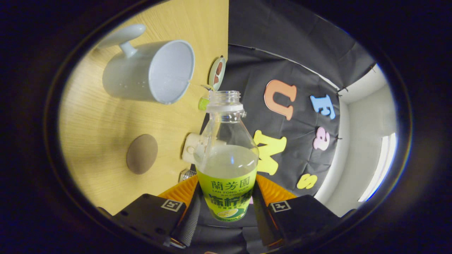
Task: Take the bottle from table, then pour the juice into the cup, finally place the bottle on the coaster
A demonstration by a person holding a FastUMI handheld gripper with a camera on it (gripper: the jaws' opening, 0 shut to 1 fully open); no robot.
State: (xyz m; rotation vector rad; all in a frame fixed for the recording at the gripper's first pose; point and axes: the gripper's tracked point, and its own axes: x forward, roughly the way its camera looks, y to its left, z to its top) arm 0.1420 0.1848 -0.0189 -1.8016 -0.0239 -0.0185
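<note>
My gripper (226,199) is shut on a clear bottle (226,155) with a green and yellow label, one finger on each side of the label. The bottle has no cap, and its mouth is close to the rim of a pale blue-grey cup (152,72) with a long handle. The whole scene looks rolled sideways, so the bottle is tipped toward the cup. A thin trickle of pale juice (197,85) runs from the mouth to the cup's rim. Pale juice fills the bottle's lower half. A round brown coaster (142,153) lies on the wooden table (95,120), beside the cup.
A small green cap (203,103) lies by the table edge near the bottle's mouth. A small round dish (216,73) sits beyond it. A cream-coloured object (190,147) rests at the table edge behind the bottle. The booth's black cloth wall is beyond.
</note>
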